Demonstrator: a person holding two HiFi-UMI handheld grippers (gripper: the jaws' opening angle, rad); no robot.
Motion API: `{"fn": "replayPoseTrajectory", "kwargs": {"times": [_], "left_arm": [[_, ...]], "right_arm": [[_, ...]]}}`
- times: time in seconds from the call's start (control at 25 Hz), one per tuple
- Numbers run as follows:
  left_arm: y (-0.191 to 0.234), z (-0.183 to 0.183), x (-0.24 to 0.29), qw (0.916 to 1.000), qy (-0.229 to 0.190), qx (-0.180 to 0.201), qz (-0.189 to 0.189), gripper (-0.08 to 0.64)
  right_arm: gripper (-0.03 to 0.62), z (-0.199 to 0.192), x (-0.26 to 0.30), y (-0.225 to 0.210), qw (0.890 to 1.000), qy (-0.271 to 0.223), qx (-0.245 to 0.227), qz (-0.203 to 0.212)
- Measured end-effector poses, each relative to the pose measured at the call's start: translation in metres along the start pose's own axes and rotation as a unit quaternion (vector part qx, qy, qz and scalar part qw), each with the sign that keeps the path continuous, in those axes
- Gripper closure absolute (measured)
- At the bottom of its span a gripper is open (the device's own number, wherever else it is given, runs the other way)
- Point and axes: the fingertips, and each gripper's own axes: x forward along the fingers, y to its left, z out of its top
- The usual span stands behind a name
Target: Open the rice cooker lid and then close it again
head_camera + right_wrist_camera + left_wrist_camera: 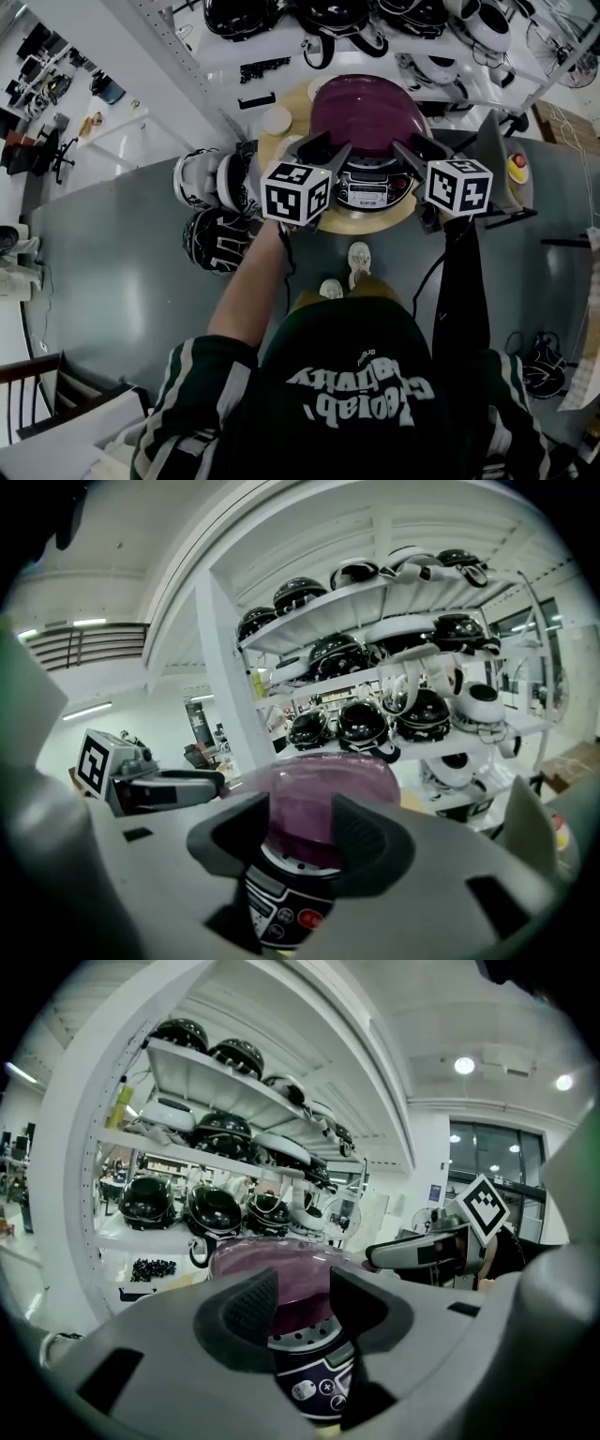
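A rice cooker with a purple domed lid [367,117] stands on a round wooden table [281,150], its lid down and its control panel [373,190] facing me. My left gripper [323,150] hovers at the cooker's front left and my right gripper [419,152] at its front right, both apart from it. In the left gripper view the left gripper [305,1290] is open, with only the lid [281,1265] and panel seen through the gap. The right gripper [300,819] is open too, framing the lid [328,794] and a red button [309,917].
White shelves loaded with black and white helmets [333,19] rise behind the table. More helmets [217,183] lie on the floor at its left. A small white round thing [277,120] sits on the table's left. A box with a red button [517,167] stands at the right.
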Motion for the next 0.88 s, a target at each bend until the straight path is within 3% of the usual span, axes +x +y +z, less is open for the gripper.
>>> {"fn": "replayPoseTrajectory", "kwargs": {"times": [0.52, 0.88], "left_arm": [[0.006, -0.053, 0.011, 0.9985, 0.043, -0.032, 0.010, 0.390], [0.010, -0.070, 0.017, 0.9967, 0.071, -0.036, 0.015, 0.390]], "right_arm": [[0.393, -0.051, 0.015, -0.009, 0.998, 0.054, 0.033, -0.005], [0.392, -0.068, 0.024, -0.012, 0.994, 0.109, 0.019, -0.015]]}}
